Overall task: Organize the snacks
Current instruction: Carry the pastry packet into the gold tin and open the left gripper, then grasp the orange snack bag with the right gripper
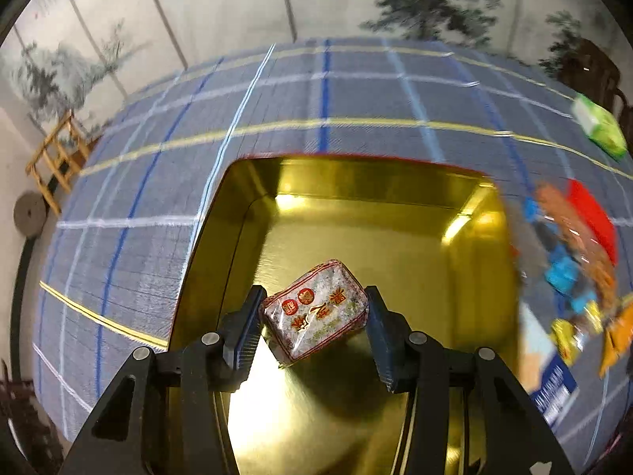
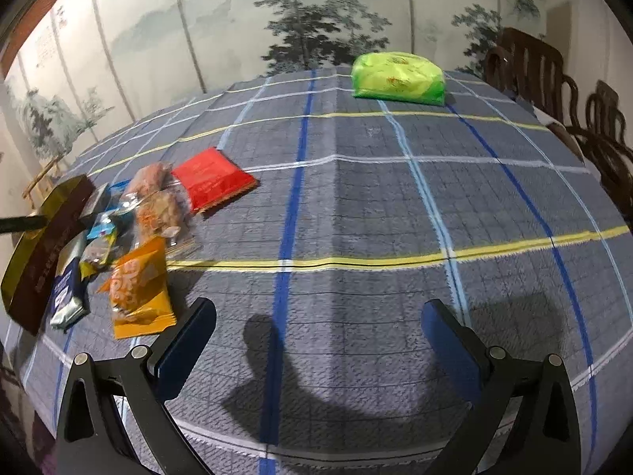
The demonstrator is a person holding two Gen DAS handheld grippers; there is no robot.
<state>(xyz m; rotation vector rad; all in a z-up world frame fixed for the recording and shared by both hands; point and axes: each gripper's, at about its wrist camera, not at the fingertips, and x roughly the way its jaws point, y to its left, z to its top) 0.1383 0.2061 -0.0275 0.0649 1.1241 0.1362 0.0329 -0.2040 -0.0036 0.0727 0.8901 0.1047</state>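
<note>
Gold metal fills your left wrist view: the open tin (image 1: 356,206) lies on the plaid cloth (image 1: 158,182), and your left gripper (image 1: 314,316) hangs over its near half, tipped steeply down. Its jaws are clamped on a small wrapped snack (image 1: 316,310), clear film with red print, one pad on each short side. The snack sits tilted between the pads, above the tin's shiny floor. To the right of the tin, blurred, lies a heap of packets (image 1: 573,261); a green pack (image 1: 599,130) rests far right.

In your right wrist view, your right gripper (image 2: 318,320) points down at bare cloth (image 2: 356,206), its jaws wide apart with nothing between them. Its shadow falls on the cloth just ahead. At the left lie the loose snacks: an orange packet (image 2: 138,289) nearest the left finger, a clear bag of brown pieces (image 2: 158,202) beyond it, a red packet (image 2: 211,180) farther off, and a dark blue pouch (image 2: 67,293) beside the tin (image 2: 43,245) at the left edge. The green pack (image 2: 397,78) lies alone at the far side, well apart from the rest.
</note>
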